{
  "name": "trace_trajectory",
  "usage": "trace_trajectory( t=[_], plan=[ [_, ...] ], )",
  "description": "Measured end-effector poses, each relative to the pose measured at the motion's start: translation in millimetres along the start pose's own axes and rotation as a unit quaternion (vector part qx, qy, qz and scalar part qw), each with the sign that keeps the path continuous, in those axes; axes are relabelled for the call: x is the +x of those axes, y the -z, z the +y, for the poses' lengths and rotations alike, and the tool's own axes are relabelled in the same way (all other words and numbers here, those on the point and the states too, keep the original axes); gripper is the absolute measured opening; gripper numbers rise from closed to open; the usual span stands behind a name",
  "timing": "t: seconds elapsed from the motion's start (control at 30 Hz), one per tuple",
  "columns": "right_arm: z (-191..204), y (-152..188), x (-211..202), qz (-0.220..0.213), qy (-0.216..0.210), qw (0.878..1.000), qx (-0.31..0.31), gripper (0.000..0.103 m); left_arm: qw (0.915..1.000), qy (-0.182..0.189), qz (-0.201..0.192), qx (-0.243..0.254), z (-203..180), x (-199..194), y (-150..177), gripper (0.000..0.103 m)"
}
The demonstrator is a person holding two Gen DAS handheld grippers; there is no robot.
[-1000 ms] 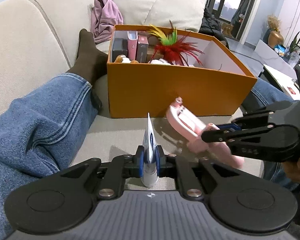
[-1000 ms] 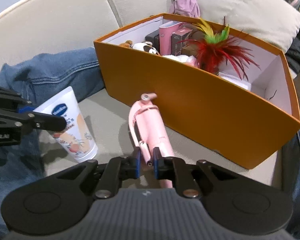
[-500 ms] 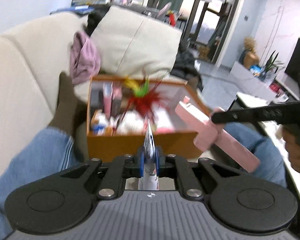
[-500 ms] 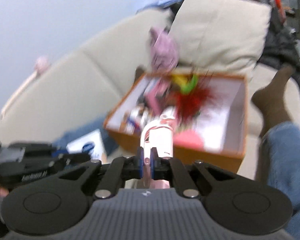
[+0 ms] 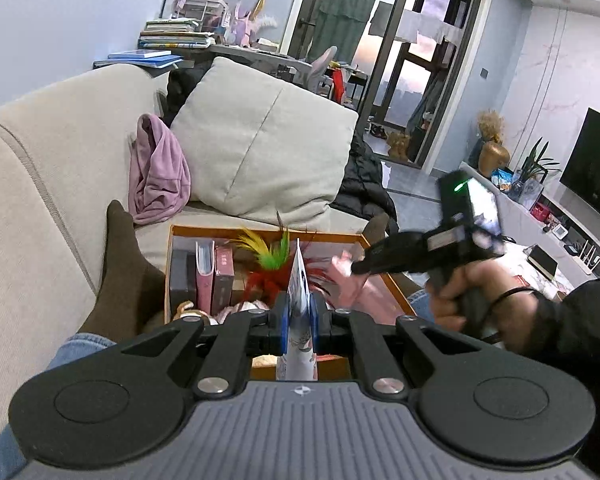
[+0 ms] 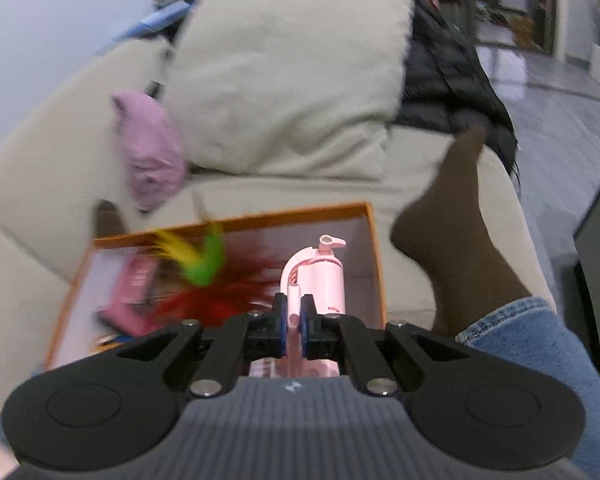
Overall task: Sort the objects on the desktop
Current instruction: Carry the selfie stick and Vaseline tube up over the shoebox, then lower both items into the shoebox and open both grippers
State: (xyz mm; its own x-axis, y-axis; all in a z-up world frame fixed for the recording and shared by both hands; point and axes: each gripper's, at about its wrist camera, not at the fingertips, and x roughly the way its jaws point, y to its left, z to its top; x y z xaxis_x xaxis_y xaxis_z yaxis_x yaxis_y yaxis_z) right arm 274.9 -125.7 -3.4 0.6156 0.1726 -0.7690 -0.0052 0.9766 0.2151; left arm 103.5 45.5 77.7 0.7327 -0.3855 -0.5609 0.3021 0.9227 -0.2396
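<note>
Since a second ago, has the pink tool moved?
Yes. The pink tool went from the sofa seat in front of the orange box up over its open top.

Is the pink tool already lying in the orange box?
No. The right tongs hold the pink tool clamped above the orange box.

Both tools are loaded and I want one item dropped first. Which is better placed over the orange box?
Right, probably. The right tool holds the pink plastic gadget over the orange cardboard box. The left tool, gripping the white cream tube, sits nearer the front wall.
</note>
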Motion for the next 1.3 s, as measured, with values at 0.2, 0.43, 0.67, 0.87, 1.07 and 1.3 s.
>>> trace_trajectory(
  t=[0.2, 0.43, 0.67, 0.87, 1.07, 1.3],
  plan=[
    [0.5, 4.5, 29.2, 0.009, 0.043, 0.999, -0.016, 0.007, 1.0, 0.0, 0.005, -0.007, 12.6, 15.3, -7.3, 0.011],
    [7.9, 0.4, 31.5, 0.011, 0.081, 0.995, -0.054, 0.004, 0.9998, 0.013, 0.014, 0.003, 8.2, 32.6, -13.2, 0.011],
    [2.7, 0.1, 10.6, -0.02, 0.036, 0.997, -0.068, 0.007, 0.9994, 0.023, 0.024, 0.003, 1.7, 50.5, -22.1, 0.011],
    [-16.0, 17.0, -29.3, -0.114, 0.001, 0.99, -0.083, 0.009, 0.9987, 0.021, 0.042, 0.022, -14.3, 79.5, -29.9, 0.011],
    [-51.7, 33.0, -35.3, -0.182, 0.023, 0.982, -0.048, 0.02, 0.9979, 0.015, 0.057, 0.028, -31.8, 123.2, -35.6, 0.011],
    [-71.5, 44.5, -22.8, -0.167, 0.008, 0.985, -0.035, 0.021, 0.9959, -0.012, 0.077, 0.046, -43.3, 174.7, -20.3, 0.011]
  ],
)
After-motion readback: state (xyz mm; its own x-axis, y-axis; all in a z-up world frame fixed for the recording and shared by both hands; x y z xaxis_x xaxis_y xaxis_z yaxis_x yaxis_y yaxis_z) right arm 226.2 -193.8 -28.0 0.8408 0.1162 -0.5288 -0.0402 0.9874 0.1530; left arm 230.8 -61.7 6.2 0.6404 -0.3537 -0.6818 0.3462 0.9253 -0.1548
